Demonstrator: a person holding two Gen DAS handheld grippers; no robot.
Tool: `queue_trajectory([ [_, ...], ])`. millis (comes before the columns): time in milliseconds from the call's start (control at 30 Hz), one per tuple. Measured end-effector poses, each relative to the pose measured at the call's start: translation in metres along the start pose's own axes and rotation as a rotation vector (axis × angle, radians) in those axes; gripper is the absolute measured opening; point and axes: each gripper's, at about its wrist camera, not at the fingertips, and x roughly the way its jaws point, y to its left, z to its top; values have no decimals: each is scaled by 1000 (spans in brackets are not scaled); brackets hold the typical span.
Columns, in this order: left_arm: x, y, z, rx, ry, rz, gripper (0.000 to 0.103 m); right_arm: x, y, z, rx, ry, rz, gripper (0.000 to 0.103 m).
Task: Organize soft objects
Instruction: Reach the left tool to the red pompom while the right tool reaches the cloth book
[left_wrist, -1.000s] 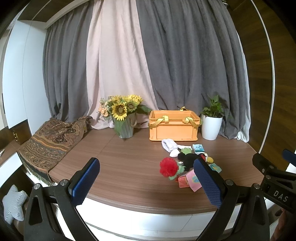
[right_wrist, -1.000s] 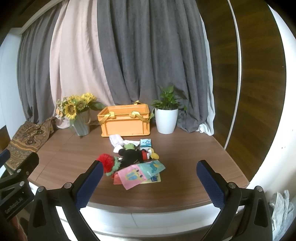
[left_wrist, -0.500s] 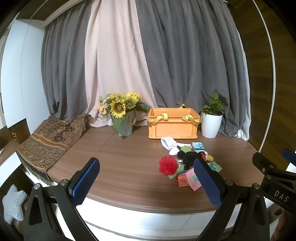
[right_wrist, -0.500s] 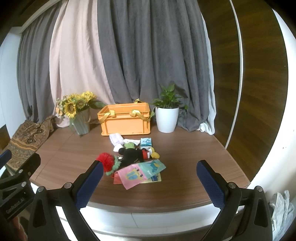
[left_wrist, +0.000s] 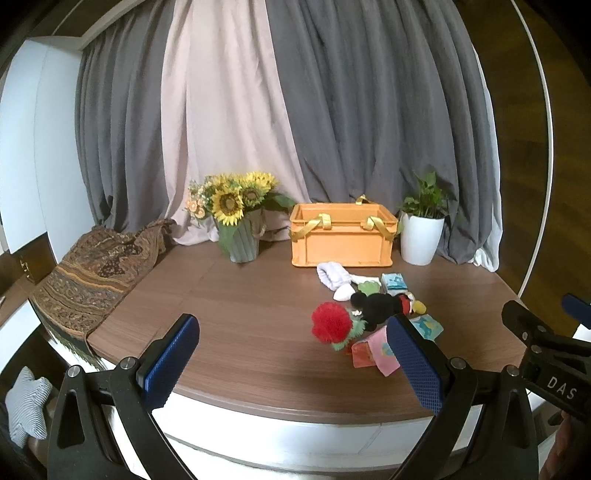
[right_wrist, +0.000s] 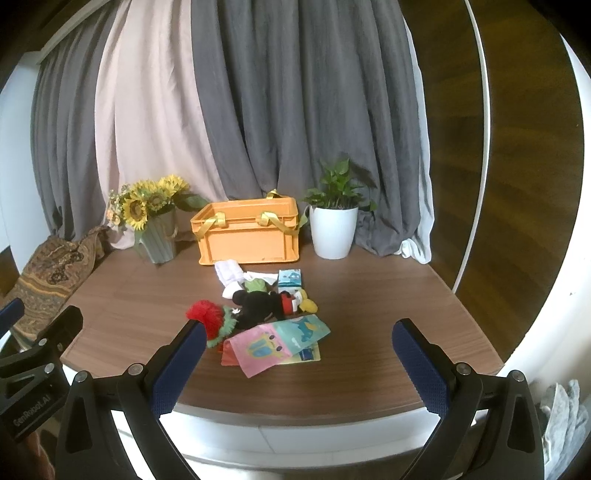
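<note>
A pile of soft things lies mid-table: a red pompom flower (left_wrist: 330, 325) (right_wrist: 207, 316), a black mouse plush (left_wrist: 380, 306) (right_wrist: 260, 305), a white sock (left_wrist: 332, 275) (right_wrist: 229, 272), pink and teal cloth books (right_wrist: 275, 341) (left_wrist: 380, 352) and a small blue cloth block (right_wrist: 290, 277). An orange crate (left_wrist: 341, 240) (right_wrist: 247, 236) with yellow handles stands behind them. My left gripper (left_wrist: 291, 360) is open and empty, short of the table's front edge. My right gripper (right_wrist: 295, 363) is open and empty, in front of the pile.
A sunflower vase (left_wrist: 240, 242) (right_wrist: 157, 240) stands left of the crate, a white potted plant (left_wrist: 419, 240) (right_wrist: 332, 232) right of it. A patterned cloth (left_wrist: 96, 273) drapes the table's left end. Curtains hang behind. The table's front edge (right_wrist: 295, 413) is rounded.
Both views have shifted slightly: the table and objects sit a little higher and nearer. Both grippers stay open and empty.
</note>
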Motion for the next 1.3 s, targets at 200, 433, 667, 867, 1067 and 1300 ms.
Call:
queue_trajectory([
  [200,20,-5,-3,10,49,-12,103,21,-2,-2,4,47,9,102],
  [433,67,-5,2,31,94,-66,103,58,1,-2,20,101,24,102],
  [667,139,-6,6,88,117,-169,100,120,13,1,25,137,-2,102],
  [867,200,-12,6,117,210,-254,98,170,26,2,7,173,-38,102],
  [1067,238,-18,-5,109,293,-293,96,211,27,-5,23,224,-57,102],
  [1300,270,-32,-18,81,335,-298,94,253,21,-13,29,270,-37,102],
])
